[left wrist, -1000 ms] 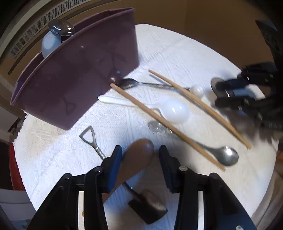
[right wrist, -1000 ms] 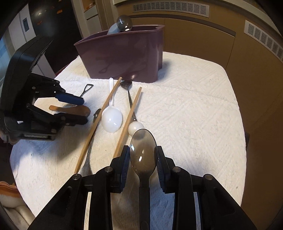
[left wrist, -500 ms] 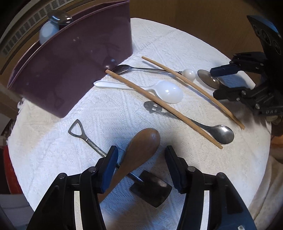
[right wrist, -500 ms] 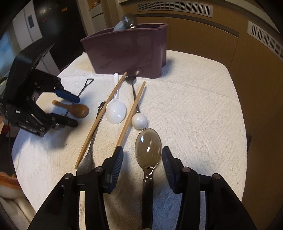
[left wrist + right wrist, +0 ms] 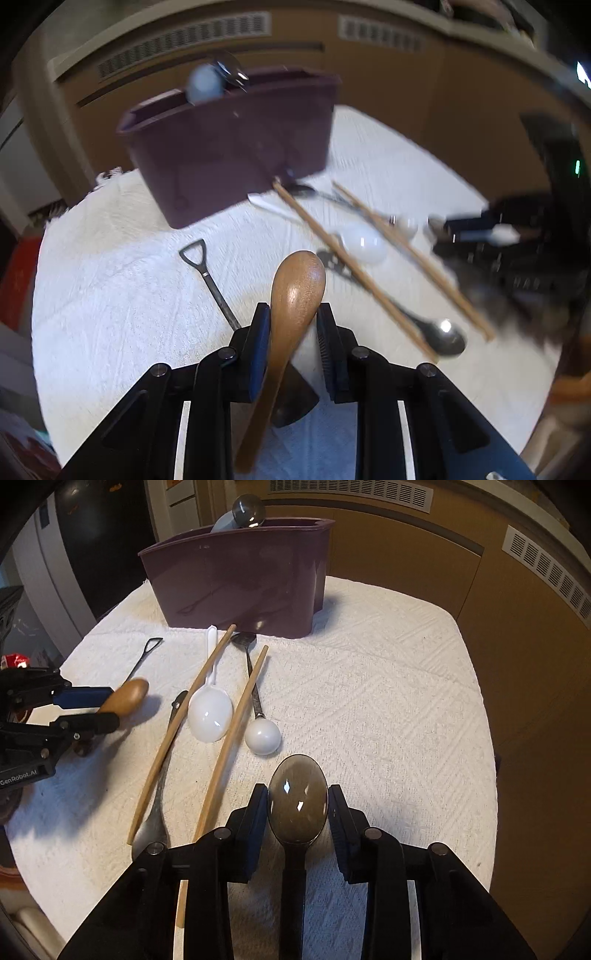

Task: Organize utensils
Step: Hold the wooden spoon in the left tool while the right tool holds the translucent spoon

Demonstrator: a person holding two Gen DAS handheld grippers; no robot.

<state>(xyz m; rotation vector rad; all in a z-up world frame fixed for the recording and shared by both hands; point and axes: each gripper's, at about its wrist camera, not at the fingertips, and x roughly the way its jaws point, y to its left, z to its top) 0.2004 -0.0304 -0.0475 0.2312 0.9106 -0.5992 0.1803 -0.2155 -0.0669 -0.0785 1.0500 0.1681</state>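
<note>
1. The left wrist view is motion-blurred; the far utensils and the right hand-held gripper (image 5: 476,230) at its right edge are smeared and hard to read.
2. The left hand-held gripper (image 5: 291,325) is closed on the wooden spoon (image 5: 295,291), bowl forward and tilted up; the handle end is hidden between the arms.
3. Under it, a dark shovel spoon (image 5: 218,291) lies on the counter (image 5: 388,701), its blade mostly covered.
4. The right hand-held gripper (image 5: 297,808) holds a grey spoon (image 5: 297,801) by its bowl, fingers narrow; the handle runs back out of view.
5. The purple caddy (image 5: 240,579) stands ahead of both. Two spoon bowls (image 5: 247,513) poke above its rim; the rest is hidden inside.
6. Ahead-left of the right hand-held gripper lie two chopsticks (image 5: 181,731), one white spoon (image 5: 210,712), one ball-ended spoon (image 5: 262,734) and one metal spoon (image 5: 155,823), partly under a chopstick.
</note>
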